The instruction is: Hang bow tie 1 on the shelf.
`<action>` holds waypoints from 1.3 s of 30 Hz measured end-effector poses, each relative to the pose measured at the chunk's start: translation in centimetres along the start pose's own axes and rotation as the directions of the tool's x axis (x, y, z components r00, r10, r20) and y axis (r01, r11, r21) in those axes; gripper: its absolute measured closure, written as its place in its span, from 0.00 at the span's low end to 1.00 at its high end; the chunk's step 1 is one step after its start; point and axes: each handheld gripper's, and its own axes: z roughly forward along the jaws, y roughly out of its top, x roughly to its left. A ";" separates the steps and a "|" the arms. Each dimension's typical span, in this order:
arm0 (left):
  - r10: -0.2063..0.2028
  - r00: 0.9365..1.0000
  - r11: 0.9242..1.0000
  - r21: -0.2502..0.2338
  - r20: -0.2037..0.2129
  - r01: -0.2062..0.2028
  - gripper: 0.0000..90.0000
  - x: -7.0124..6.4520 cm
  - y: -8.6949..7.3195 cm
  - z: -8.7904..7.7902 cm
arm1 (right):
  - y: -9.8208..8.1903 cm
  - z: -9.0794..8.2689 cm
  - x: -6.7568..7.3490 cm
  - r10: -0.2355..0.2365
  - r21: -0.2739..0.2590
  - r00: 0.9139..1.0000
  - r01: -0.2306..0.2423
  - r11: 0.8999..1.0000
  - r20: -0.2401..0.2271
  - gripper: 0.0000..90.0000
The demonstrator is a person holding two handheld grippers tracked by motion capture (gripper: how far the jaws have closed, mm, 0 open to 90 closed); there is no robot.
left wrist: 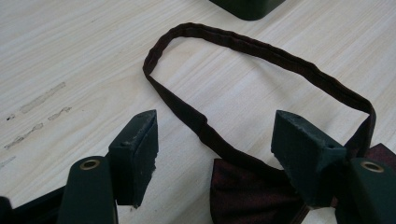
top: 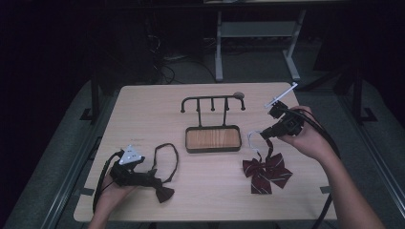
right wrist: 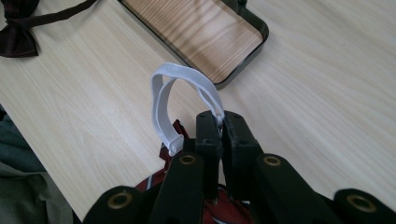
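The striped bow tie [top: 266, 174] lies on the bench [top: 143, 105] near its right front, its maroon wings flat on the wood, while its white elastic neck loop [right wrist: 187, 100] stands up from it, pinched between the shut jaws of the right gripper [right wrist: 221, 123]. In the high view that gripper [top: 264, 135] hangs just above and behind the bow, held in the person's right hand [top: 308, 138], so the loop is raised but the bow itself looks to be resting on the bench or barely off it. Just beside it, toward the middle of the bench, sits a dark tray with a wooden floor [top: 213, 139], and behind the tray rises a black rack with a row of short pegs [top: 213, 101]; all the pegs are bare. To the left front lies a second, plain dark bow tie [top: 164, 192] with its dark strap [left wrist: 261, 51] spread in an open oval on the wood. The left gripper [left wrist: 215, 140] rests low over it with its jaws apart, one on each side of the strap where it meets the knot, pressing on nothing. Judging from this, the work is at an early stage: one tie is gripped by its loop and neither hangs on the rack, so carrying the loop over a peg and then picking up the dark tie both appear to remain.
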 end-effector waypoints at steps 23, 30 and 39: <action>0.008 1.000 1.000 0.004 0.004 -0.008 0.36 0.1 0.0 0.2 | 2.3 -1.9 0.7 -0.036 -0.020 0.999 0.037 0.999 0.012 0.95; 0.008 1.000 1.000 0.002 -0.003 -0.008 0.36 0.2 0.0 -0.1 | 3.3 -2.0 0.9 -0.045 -0.022 0.999 0.046 0.999 0.014 0.95; 0.016 1.000 1.000 0.005 0.000 -0.016 0.36 0.2 0.1 0.0 | 4.3 -2.4 1.3 -0.062 -0.029 0.998 0.062 0.998 0.011 0.95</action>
